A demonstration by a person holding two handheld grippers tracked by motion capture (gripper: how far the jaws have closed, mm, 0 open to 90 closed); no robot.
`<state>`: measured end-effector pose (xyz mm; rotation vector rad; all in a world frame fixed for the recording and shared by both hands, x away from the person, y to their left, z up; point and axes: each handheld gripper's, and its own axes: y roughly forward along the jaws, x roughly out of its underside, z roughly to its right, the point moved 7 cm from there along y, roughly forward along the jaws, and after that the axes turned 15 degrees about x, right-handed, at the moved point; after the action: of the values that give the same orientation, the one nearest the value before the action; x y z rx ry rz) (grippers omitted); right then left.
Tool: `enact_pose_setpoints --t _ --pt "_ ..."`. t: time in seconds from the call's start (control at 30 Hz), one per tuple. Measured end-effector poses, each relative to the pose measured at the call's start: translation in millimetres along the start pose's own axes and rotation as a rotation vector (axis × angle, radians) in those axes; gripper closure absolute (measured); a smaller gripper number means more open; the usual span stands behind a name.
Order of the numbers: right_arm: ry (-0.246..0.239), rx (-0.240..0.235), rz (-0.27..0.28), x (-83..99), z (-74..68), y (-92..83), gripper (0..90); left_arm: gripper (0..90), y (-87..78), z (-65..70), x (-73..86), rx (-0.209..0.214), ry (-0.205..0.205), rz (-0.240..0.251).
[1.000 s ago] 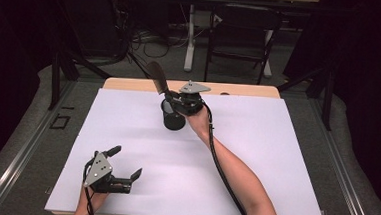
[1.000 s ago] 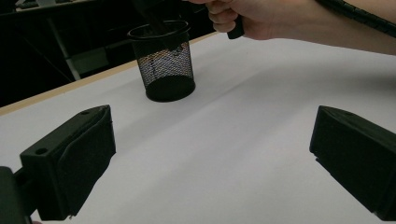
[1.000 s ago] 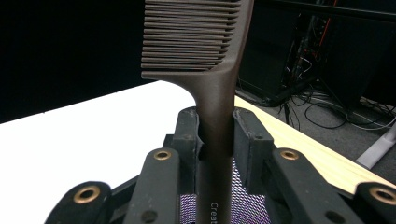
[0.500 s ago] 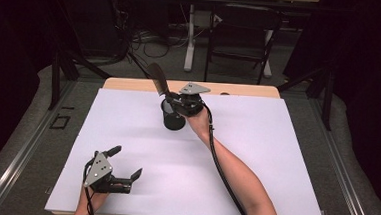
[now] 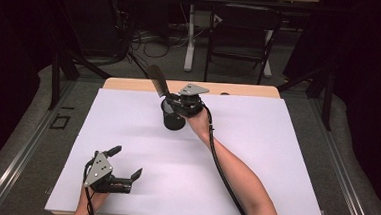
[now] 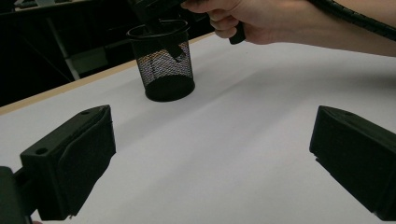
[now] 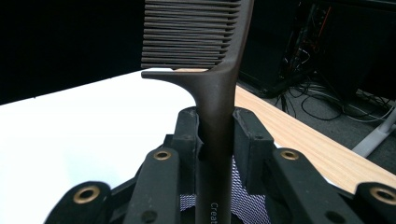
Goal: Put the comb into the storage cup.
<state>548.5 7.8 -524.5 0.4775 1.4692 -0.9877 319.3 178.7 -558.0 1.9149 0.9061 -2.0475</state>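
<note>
Nothing has moved: your right tool [image 7: 215, 140] stays clamped on the comb [image 7: 205, 60] above the mesh cup [image 6: 163, 65]; your left tool [image 5: 124, 171] rests wide open.

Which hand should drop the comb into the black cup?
Right. Its gripper already clamps the comb directly over the mesh cup. The left gripper rests open, far away.

Matt plastic comb [image 7: 212, 88], black wire-mesh cup [image 6: 164, 65]
</note>
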Motion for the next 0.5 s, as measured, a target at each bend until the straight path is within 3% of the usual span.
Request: enact_pose_setpoints --t 0.5 --pt "-0.009 0.007 -0.035 6.2 0.7 3.5 72.5 0.3 0.1 -0.1 0.0 -0.002 0.001 0.000"
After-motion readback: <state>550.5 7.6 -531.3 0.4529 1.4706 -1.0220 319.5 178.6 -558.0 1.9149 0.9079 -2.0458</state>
